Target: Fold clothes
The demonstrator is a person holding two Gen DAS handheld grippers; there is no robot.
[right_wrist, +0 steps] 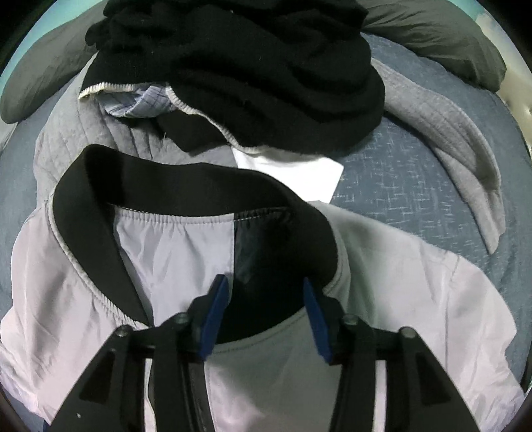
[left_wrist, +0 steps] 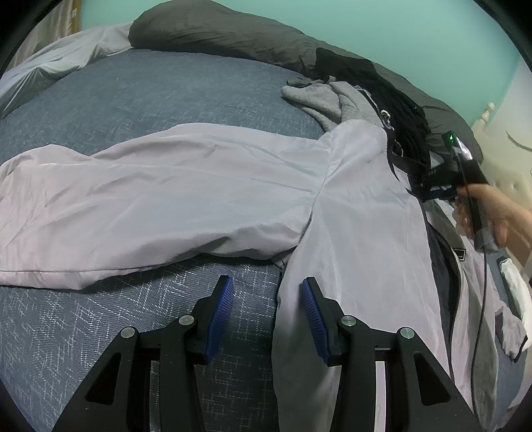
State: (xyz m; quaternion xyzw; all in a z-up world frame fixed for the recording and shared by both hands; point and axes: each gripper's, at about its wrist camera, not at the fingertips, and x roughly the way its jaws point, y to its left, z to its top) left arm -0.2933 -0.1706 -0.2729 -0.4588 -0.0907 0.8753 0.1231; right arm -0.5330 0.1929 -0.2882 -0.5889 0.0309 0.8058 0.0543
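Observation:
A pale lilac jacket [left_wrist: 359, 212] lies spread on the blue bed, one sleeve [left_wrist: 149, 186] stretched out to the left. My left gripper [left_wrist: 266, 285] is open, low over the jacket's side edge, one finger over the bedspread and one over the fabric. In the right wrist view the jacket [right_wrist: 415, 292] shows its black ribbed collar [right_wrist: 186, 179] and open front. My right gripper [right_wrist: 264, 285] stands open just above the collar's right side, nothing between its fingers. The same right gripper [left_wrist: 442, 186] appears at the far right of the left wrist view, held by a hand [left_wrist: 498, 212].
Beyond the collar lies a pile of clothes: a black knit garment [right_wrist: 266, 79], a grey quilted hoodie [right_wrist: 449, 133] and a white piece [right_wrist: 299, 176]. A dark grey pillow [left_wrist: 216, 30] lies at the headboard end. The blue patterned bedspread [left_wrist: 149, 89] stretches left.

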